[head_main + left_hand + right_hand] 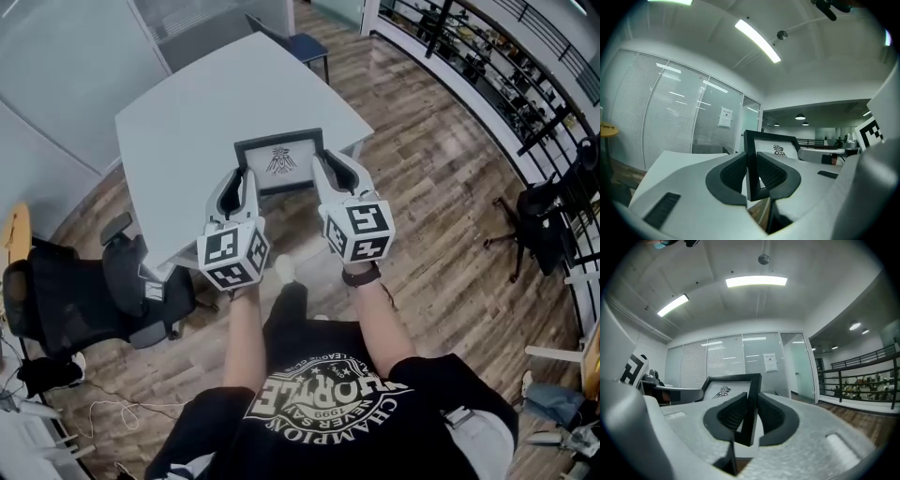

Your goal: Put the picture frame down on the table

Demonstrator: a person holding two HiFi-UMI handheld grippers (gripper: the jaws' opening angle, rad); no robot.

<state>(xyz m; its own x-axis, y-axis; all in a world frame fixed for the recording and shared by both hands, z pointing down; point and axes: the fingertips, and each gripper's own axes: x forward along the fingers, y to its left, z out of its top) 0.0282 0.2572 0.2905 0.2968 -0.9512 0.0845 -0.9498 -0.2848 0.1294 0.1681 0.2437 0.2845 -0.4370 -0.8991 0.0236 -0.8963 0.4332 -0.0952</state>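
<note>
A black picture frame with a white sheet and a small dark emblem hangs over the near edge of the pale grey table. My left gripper is shut on its left side bar, and my right gripper is shut on its right side bar. In the left gripper view the picture frame stands edge-on between the dark pads. The right gripper view shows the picture frame pinched the same way, with the emblem facing left. I cannot tell whether the frame touches the table.
A blue chair stands at the table's far corner. A black office chair sits at the left on the wooden floor, another black chair at the right. Glass partitions lie beyond the table; a railing runs along the right.
</note>
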